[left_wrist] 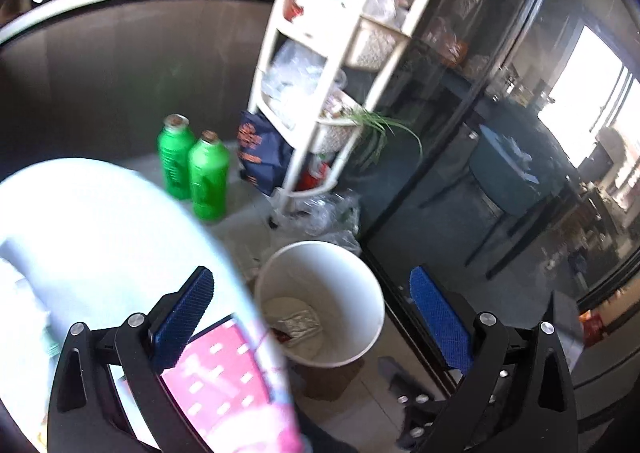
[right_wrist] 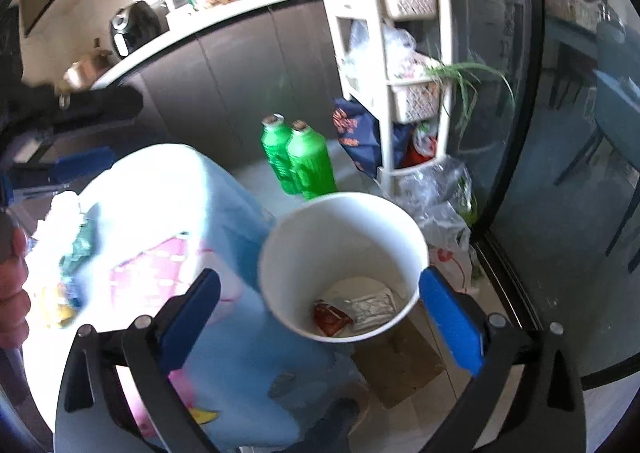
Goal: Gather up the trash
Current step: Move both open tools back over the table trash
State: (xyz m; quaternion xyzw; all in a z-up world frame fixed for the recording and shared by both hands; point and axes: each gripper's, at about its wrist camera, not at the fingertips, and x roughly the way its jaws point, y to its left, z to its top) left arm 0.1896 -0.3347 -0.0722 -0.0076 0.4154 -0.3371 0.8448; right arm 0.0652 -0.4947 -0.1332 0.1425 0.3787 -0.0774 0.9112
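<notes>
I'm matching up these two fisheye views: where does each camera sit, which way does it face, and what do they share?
Left wrist: on the left gripper, angled down at the white cup; only its open blue-padded fingers show.
Right wrist: on the right gripper, down over the same cup; a hand shows at left.
Shared: cup, green bottles, white rack.

Left claw (left_wrist: 312, 317): two black arms, matte, shaped like thick bent legs. Blue pads on fingers (left_wrist: 186, 317), bumpy like tiny dots. Round silver screws at joints, more small silver bolts at 5 o'clock in left wrist view.

Right claw (right_wrist: 320, 317): same look. Black arms with long teardrop holes, blue fingers (right_wrist: 450, 327), silver screws on top.

Person's hand (right_wrist: 12, 289) at 9 o'clock in right wrist view, only fingers showing.
</notes>
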